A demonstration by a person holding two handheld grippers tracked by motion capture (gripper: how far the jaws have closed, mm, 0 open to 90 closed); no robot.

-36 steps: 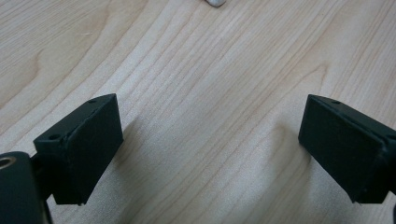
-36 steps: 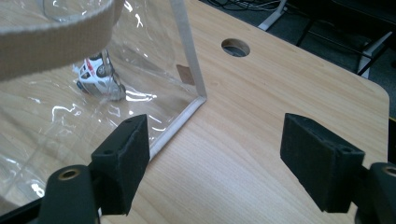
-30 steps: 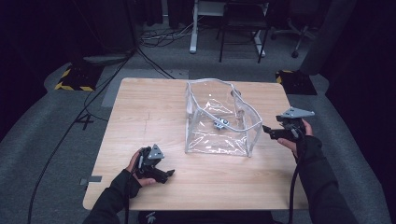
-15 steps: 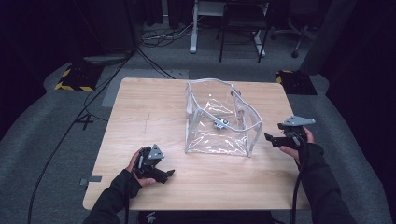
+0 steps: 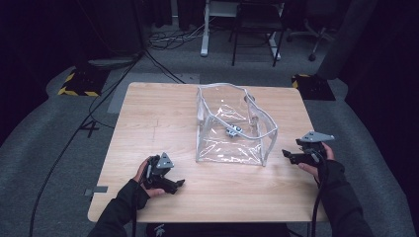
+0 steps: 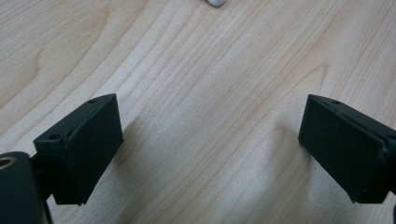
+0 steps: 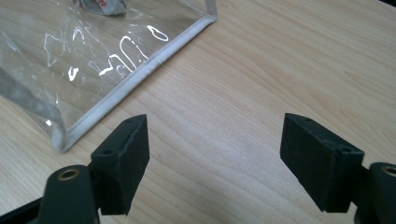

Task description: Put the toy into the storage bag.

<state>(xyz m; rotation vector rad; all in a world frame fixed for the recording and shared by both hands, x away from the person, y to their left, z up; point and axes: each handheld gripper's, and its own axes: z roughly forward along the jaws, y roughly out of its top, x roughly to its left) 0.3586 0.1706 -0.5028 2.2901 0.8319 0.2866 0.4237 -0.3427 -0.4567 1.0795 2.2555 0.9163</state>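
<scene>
The clear bag (image 5: 236,127) stands upright on the surface (image 5: 158,118) with its mouth facing up. Its long axis runs away from the person toward the far edge, so a narrow end panel faces the near edge. It sits ahead of both tools, between them, nearer the right tool (image 5: 290,156) than the left tool (image 5: 174,184).

The high view shows the whole bag with its pale piping and a small grey object (image 5: 233,130) lying on the bottom inside. The right gripper view brings up what that view cannot: the bag's lower piped seam (image 7: 140,74) running diagonally just ahead and to the left of that tool's jaws, with the wrinkled film glinting above it. The left gripper view shows plain wood grain under its jaws.

The right tool (image 7: 212,163) is spread wide, jaws apart over bare wood, gripping nothing and clear of the bag's corner. The left tool (image 6: 210,149) is likewise wide open with nothing between its jaws, held low over the surface near the front edge, well apart from the bag.
</scene>
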